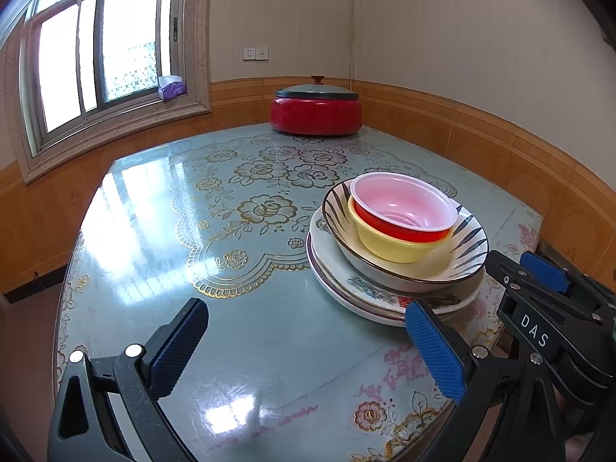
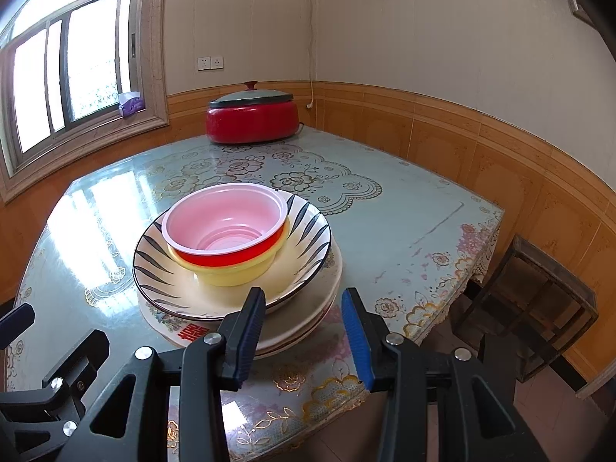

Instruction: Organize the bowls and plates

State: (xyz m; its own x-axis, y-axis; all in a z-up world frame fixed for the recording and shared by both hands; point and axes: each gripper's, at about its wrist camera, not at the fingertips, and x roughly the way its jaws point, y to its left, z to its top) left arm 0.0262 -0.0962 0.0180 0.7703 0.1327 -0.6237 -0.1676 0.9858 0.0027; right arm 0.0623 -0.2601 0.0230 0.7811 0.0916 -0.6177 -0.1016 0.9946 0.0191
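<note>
A stack stands on the table: several plates at the bottom, then a wide striped bowl. Inside it sits a yellow bowl, and a red bowl with a pink inside is nested in that. My left gripper hangs open and wide over the table, left of and nearer than the stack, holding nothing. My right gripper is open at the stack's near right edge. The plates' rim shows beyond its gap, and nothing is pressed between its pads.
A red pot with a grey lid stands at the table's far edge by the wall. A dark wooden stool is on the floor past the table's right corner. A tissue box rests on the window sill.
</note>
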